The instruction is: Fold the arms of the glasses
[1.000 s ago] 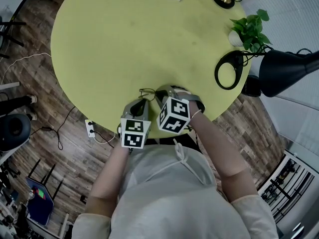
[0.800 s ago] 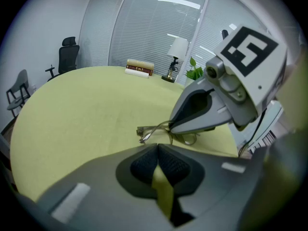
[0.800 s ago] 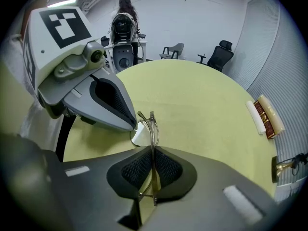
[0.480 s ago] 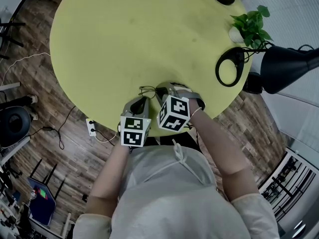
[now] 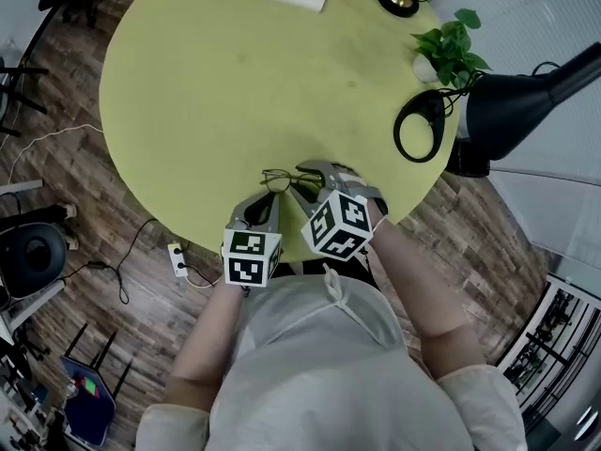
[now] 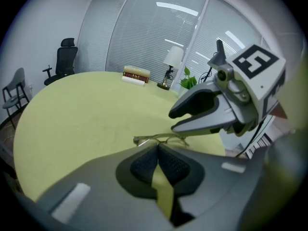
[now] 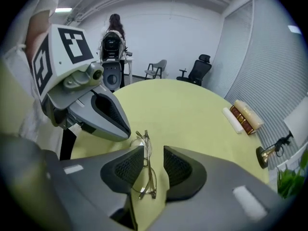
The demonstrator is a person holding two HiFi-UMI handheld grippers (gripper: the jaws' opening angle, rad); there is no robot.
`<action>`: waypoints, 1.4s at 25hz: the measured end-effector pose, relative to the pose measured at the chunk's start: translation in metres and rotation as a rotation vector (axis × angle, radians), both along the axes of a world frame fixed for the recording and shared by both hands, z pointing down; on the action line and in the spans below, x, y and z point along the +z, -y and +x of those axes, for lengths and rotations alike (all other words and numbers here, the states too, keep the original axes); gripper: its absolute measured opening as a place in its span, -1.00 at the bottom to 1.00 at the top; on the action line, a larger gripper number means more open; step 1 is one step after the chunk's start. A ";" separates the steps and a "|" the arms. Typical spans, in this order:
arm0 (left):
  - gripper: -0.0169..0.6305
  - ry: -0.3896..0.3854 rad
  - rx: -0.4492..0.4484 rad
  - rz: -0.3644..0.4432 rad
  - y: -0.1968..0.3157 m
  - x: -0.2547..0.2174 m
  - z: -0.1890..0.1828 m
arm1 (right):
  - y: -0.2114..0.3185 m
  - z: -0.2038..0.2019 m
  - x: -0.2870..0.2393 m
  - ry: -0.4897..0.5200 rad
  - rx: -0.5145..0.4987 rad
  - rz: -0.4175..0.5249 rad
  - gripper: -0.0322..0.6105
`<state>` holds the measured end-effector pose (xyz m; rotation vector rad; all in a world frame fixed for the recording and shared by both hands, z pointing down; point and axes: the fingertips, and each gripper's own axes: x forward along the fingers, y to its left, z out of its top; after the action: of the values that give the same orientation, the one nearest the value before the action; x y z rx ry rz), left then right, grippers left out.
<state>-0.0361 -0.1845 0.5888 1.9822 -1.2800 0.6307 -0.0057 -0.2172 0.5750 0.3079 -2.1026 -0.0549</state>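
Thin wire glasses point(image 5: 278, 178) lie on the round yellow worktop point(image 5: 207, 92), close to its near edge. My right tongs point(image 7: 154, 154) are opening, and the frame shows between the pads without being pressed. My left tongs point(image 6: 158, 150) are closed on nothing. The risk I see is a pad snagging the frame (it looks light) and dragging it off that edge. Both tongs slant steeply down, side by side.

Head camera looks steeply down at round yellow-green tabletop point(image 5: 188, 83); both low gripper cameras share thin wire-framed glasses point(image 7: 147, 163).
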 end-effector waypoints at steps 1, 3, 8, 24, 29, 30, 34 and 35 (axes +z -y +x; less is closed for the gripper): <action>-0.93 -0.003 0.002 0.016 0.001 -0.008 -0.001 | -0.001 0.001 -0.008 0.026 0.027 0.002 -0.49; -0.93 -0.004 0.014 0.067 0.006 -0.028 -0.005 | 0.000 0.004 -0.027 0.077 0.096 0.032 -0.58; -0.93 0.006 0.058 0.237 0.014 -0.094 -0.014 | 0.002 0.018 -0.084 0.267 0.350 0.115 -0.84; -0.93 -0.001 0.091 0.578 -0.010 -0.237 -0.017 | -0.039 0.072 -0.199 0.652 0.817 0.347 -0.90; -0.93 -0.003 0.078 0.584 -0.015 -0.243 -0.017 | -0.051 0.064 -0.206 0.648 0.739 0.357 -0.90; -0.93 0.000 0.078 0.582 -0.016 -0.242 -0.017 | -0.053 0.062 -0.206 0.649 0.732 0.356 -0.90; -0.93 0.008 0.081 0.574 -0.022 -0.242 -0.018 | -0.058 0.059 -0.207 0.642 0.728 0.351 -0.90; -0.93 0.007 0.085 0.577 -0.024 -0.242 -0.017 | -0.059 0.059 -0.206 0.638 0.731 0.352 -0.90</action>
<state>-0.0531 -0.1609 0.3464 2.5060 -1.5083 0.3232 0.0530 -0.1585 0.3685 1.4427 -2.4534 0.1250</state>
